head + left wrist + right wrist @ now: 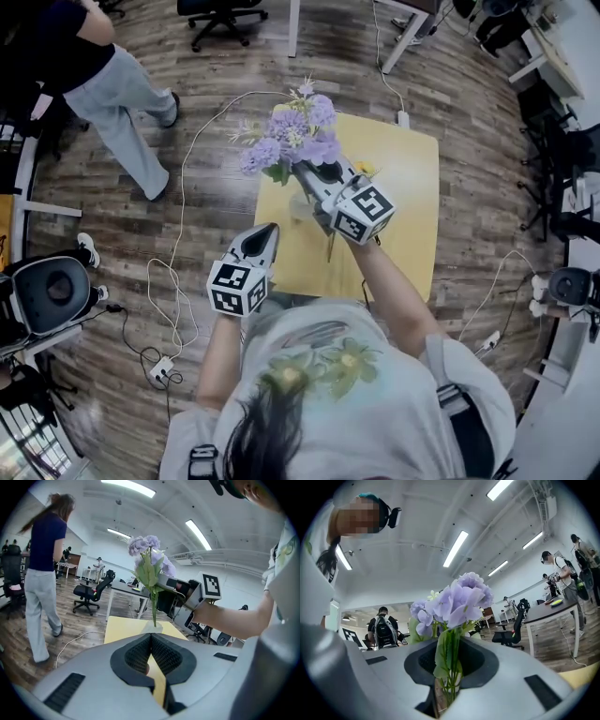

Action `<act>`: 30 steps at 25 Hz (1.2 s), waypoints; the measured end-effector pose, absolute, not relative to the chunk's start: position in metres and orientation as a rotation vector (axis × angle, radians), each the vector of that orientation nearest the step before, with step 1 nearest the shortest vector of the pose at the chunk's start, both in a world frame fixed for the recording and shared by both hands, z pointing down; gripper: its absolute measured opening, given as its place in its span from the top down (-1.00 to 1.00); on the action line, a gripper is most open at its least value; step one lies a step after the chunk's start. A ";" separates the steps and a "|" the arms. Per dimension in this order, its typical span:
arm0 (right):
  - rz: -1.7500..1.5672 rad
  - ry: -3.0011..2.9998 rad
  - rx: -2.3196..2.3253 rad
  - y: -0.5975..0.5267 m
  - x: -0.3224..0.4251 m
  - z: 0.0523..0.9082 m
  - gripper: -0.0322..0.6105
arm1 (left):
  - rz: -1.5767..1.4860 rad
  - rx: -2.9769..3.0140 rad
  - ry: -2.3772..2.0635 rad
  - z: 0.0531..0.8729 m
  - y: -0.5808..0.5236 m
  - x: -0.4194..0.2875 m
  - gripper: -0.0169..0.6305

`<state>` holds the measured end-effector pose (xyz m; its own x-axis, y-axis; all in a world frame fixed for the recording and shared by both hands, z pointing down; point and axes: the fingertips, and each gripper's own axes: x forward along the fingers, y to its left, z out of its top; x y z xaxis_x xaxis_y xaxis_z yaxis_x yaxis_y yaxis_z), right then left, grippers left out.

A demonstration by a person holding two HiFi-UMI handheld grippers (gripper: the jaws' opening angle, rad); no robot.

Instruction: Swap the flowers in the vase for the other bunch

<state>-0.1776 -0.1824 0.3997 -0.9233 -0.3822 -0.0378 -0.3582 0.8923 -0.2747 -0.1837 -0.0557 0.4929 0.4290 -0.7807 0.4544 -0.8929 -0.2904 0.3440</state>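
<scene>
**Head view: purple bunch (295, 136) held over the yellow bench (403, 187)**

Shows right tongs (309, 173) clamped on the bunch's green stems, blooms up, just above the clear vase (302, 206). From the left gripper view, puts stem ends down at the vase mouth; inside or not, impossible to tell. Finds left tongs (267, 232) pressed together, empty, at the near bench edge, pointed toward the vase.
</scene>
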 end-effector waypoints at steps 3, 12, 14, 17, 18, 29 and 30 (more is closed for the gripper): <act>-0.420 3.001 -0.605 -0.170 -0.171 0.420 0.71 | 0.268 2.136 -1.412 0.499 -0.048 -0.180 0.89; -0.485 3.082 -0.664 -0.154 -0.161 0.463 0.71 | 0.272 2.138 -1.401 0.503 -0.048 -0.179 0.89; -0.495 3.101 -0.674 -0.149 -0.156 0.473 0.71 | 0.275 2.138 -1.399 0.504 -0.047 -0.176 0.89; -0.493 3.089 -0.658 -0.141 -0.148 0.479 0.71 | 0.282 2.138 -1.398 0.505 -0.046 -0.174 0.89; -0.491 3.083 -0.651 -0.140 -0.147 0.479 0.71 | 0.285 2.138 -1.397 0.505 -0.046 -0.173 0.89; -0.495 3.223 -0.730 -0.136 -0.144 0.494 0.71 | 0.300 2.158 -1.375 0.501 -0.048 -0.164 0.89; -0.508 3.224 -0.728 -0.135 -0.143 0.495 0.71 | 0.300 2.161 -1.375 0.500 -0.049 -0.163 0.89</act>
